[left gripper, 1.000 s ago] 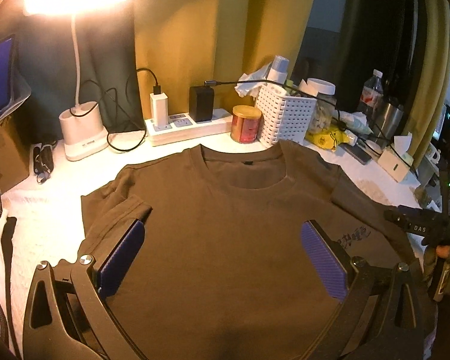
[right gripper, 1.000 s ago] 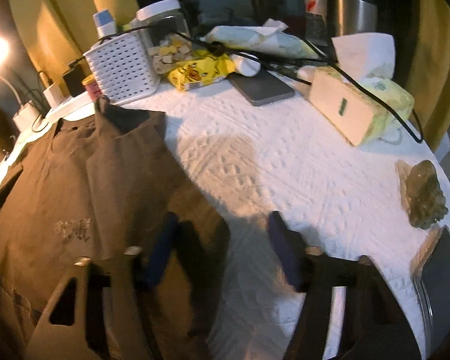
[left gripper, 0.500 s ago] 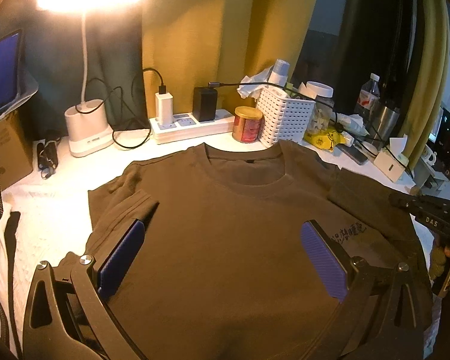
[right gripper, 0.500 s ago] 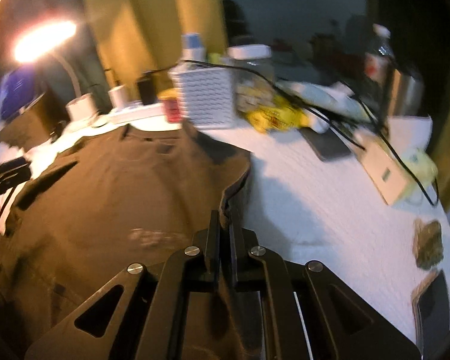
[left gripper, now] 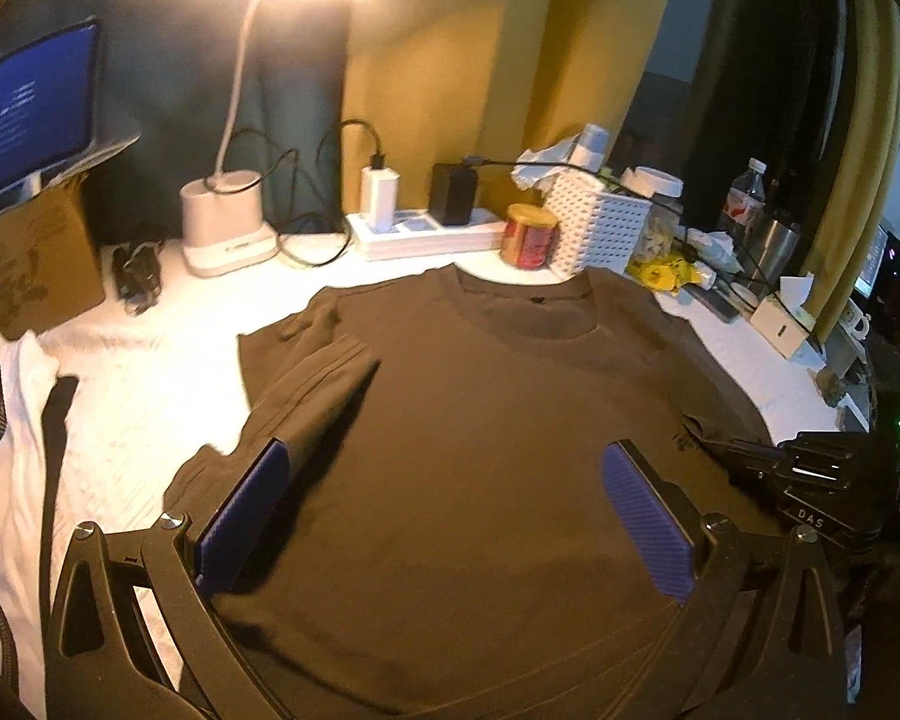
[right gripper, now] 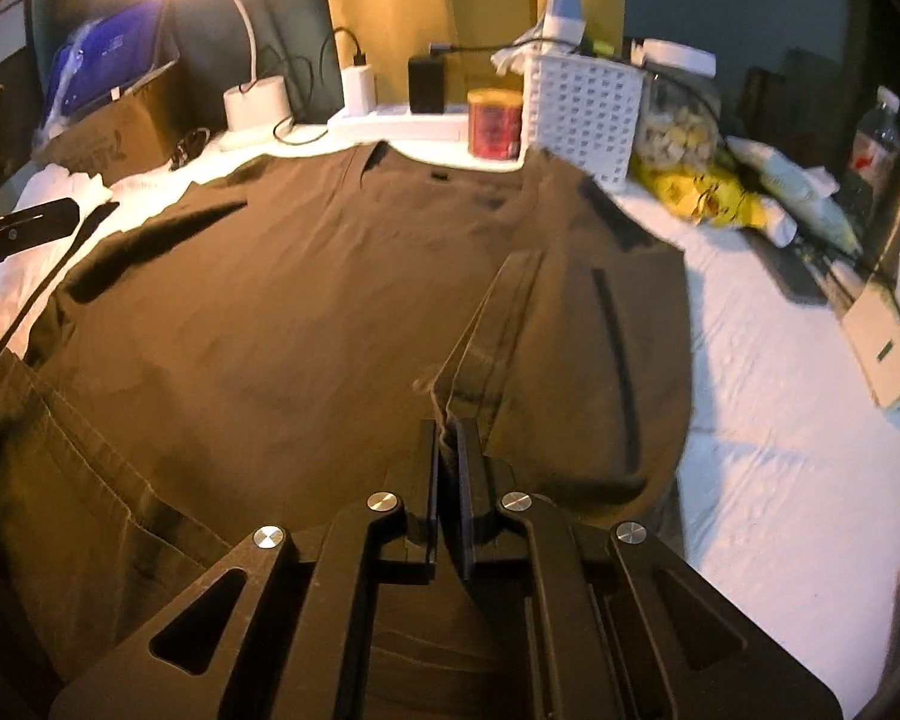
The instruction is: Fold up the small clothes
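A brown T-shirt (left gripper: 480, 420) lies flat on the white-covered table, collar towards the back. My left gripper (left gripper: 450, 498) hovers open above its lower middle, blue pads wide apart, nothing between them. In the right wrist view my right gripper (right gripper: 448, 438) is shut on the edge of the T-shirt's (right gripper: 270, 324) right sleeve (right gripper: 570, 330), which is lifted and folded inward over the body. The left sleeve (left gripper: 312, 372) lies folded in. The right gripper (left gripper: 744, 450) shows at the right edge of the left wrist view.
Along the back stand a lamp base (left gripper: 225, 228), a power strip (left gripper: 426, 234) with chargers, a red tin (left gripper: 531, 234), a white basket (left gripper: 600, 228), jars and bottles. A tissue box (right gripper: 888, 342) and phone sit right. A cardboard box (left gripper: 30, 264) stands left.
My right gripper closed on the right sleeve's edge and carried it left over the shirt body, rolling as it went. The left gripper drifted sideways, still open.
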